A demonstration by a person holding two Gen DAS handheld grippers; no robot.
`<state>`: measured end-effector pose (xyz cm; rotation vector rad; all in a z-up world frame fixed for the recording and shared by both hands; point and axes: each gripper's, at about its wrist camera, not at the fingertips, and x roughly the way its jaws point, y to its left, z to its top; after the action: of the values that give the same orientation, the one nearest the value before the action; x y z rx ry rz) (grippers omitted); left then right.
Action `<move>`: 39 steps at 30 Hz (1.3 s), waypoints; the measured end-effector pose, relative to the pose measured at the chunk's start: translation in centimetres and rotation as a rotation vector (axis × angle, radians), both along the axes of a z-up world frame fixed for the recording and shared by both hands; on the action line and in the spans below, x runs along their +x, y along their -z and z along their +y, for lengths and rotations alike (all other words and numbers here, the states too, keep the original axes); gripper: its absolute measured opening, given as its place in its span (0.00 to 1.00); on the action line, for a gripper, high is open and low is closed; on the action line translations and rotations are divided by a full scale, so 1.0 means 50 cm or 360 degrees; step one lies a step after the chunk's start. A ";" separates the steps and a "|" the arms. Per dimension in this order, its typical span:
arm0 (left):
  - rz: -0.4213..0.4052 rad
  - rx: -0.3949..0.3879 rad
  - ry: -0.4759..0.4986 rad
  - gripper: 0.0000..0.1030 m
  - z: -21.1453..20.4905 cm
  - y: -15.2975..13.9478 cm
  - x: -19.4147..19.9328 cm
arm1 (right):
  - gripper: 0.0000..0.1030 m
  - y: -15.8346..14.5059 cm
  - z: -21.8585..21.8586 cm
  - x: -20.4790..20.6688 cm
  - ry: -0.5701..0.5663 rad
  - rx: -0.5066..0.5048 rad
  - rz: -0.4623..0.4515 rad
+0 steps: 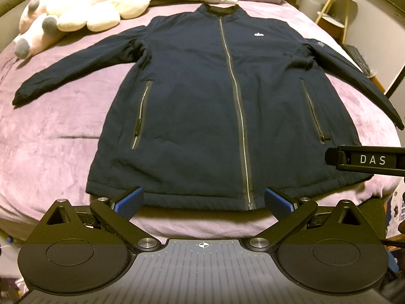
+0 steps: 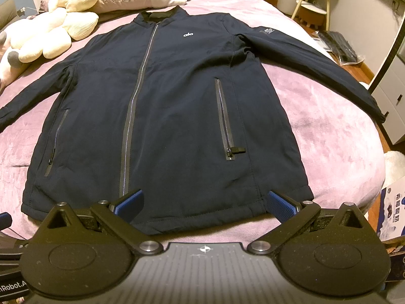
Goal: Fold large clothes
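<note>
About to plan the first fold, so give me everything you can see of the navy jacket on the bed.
The navy jacket lies face up and flat on the purple blanket, collar toward the pillows, hem toward the cameras. Its fabric looks soft and lightly padded. The front zipper is closed up to the dark collar; the two slanted pocket zippers look closed too. A small white logo sits on the chest. Both sleeves spread outward and down, one reaching the bed's edge. Both grippers are open and neither grips it.

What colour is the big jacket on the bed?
Dark navy blue jacket with a silver-grey zipper; the left wrist view shows it best.
</note>
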<state>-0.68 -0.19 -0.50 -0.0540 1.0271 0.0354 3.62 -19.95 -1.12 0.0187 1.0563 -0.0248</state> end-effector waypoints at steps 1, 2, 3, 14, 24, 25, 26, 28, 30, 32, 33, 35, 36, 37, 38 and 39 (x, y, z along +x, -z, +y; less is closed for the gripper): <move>-0.0001 0.0000 0.0001 1.00 0.000 0.000 0.000 | 1.00 0.001 0.000 0.000 0.0001 0.0001 0.0000; -0.0002 0.0001 0.0001 1.00 0.000 0.000 0.000 | 1.00 0.000 0.000 0.000 0.0000 -0.0001 -0.0001; 0.0000 0.0000 0.0001 1.00 0.000 0.000 0.001 | 1.00 0.000 -0.001 0.000 0.0002 0.0001 -0.0001; 0.0003 -0.0001 0.0001 1.00 0.001 0.000 0.001 | 1.00 0.000 -0.002 0.000 0.0003 0.0004 0.0001; 0.0006 -0.0004 0.0003 1.00 -0.003 0.004 0.001 | 1.00 0.003 -0.007 0.001 0.0013 0.0015 0.0006; 0.0010 -0.0006 0.0002 1.00 -0.004 0.006 0.003 | 1.00 0.004 -0.007 0.001 0.0015 0.0019 0.0008; 0.0012 -0.0007 0.0002 1.00 -0.004 0.008 0.004 | 1.00 0.005 -0.010 0.002 0.0018 0.0023 0.0009; 0.0017 -0.0009 0.0002 1.00 -0.004 0.009 0.004 | 1.00 0.006 -0.011 0.002 0.0021 0.0028 0.0012; 0.0021 -0.0012 0.0003 1.00 -0.005 0.009 0.006 | 1.00 0.008 -0.013 0.003 0.0026 0.0033 0.0017; 0.0024 -0.0012 0.0003 1.00 -0.005 0.009 0.007 | 1.00 0.010 -0.014 0.004 0.0029 0.0039 0.0024; 0.0027 -0.0013 0.0003 1.00 -0.004 0.009 0.007 | 1.00 0.011 -0.015 0.005 0.0030 0.0041 0.0026; 0.0032 -0.0017 0.0003 1.00 -0.004 0.010 0.010 | 1.00 0.012 -0.015 0.006 0.0031 0.0044 0.0031; 0.0035 -0.0020 0.0004 1.00 -0.004 0.011 0.011 | 1.00 0.013 -0.016 0.007 0.0032 0.0047 0.0032; 0.0038 -0.0026 0.0007 1.00 -0.003 0.011 0.013 | 1.00 0.013 -0.016 0.008 0.0033 0.0050 0.0033; 0.0041 -0.0032 0.0009 1.00 -0.002 0.011 0.015 | 1.00 0.014 -0.018 0.009 0.0035 0.0055 0.0034; 0.0041 -0.0041 0.0011 1.00 -0.002 0.012 0.016 | 1.00 0.015 -0.019 0.010 0.0034 0.0064 0.0034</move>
<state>0.10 -0.27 -1.11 -0.0735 1.0534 0.0163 4.10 -20.91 -1.89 0.0664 1.0781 -0.0232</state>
